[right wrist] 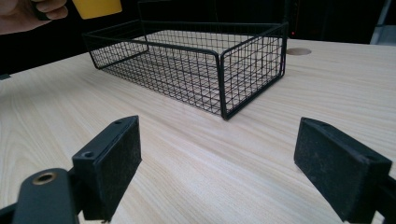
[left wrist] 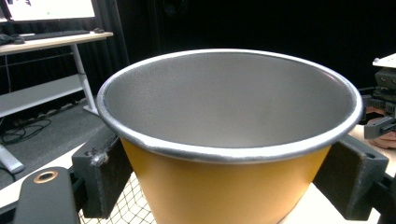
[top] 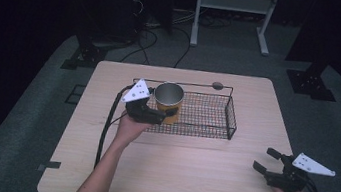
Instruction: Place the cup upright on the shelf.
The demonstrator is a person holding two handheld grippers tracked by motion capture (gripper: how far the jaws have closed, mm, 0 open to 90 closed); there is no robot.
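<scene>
Yellow cup point(left wrist: 224, 186), silver inside, upright, rolled rim

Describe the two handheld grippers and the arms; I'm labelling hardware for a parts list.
Both are black: the left gripper and right gripper each carry a grey three-cornered plate and trail black cables. The fingers are flat, rectangular black blocks with matte pads. Forearms are bare, no sleeves visible.
</scene>
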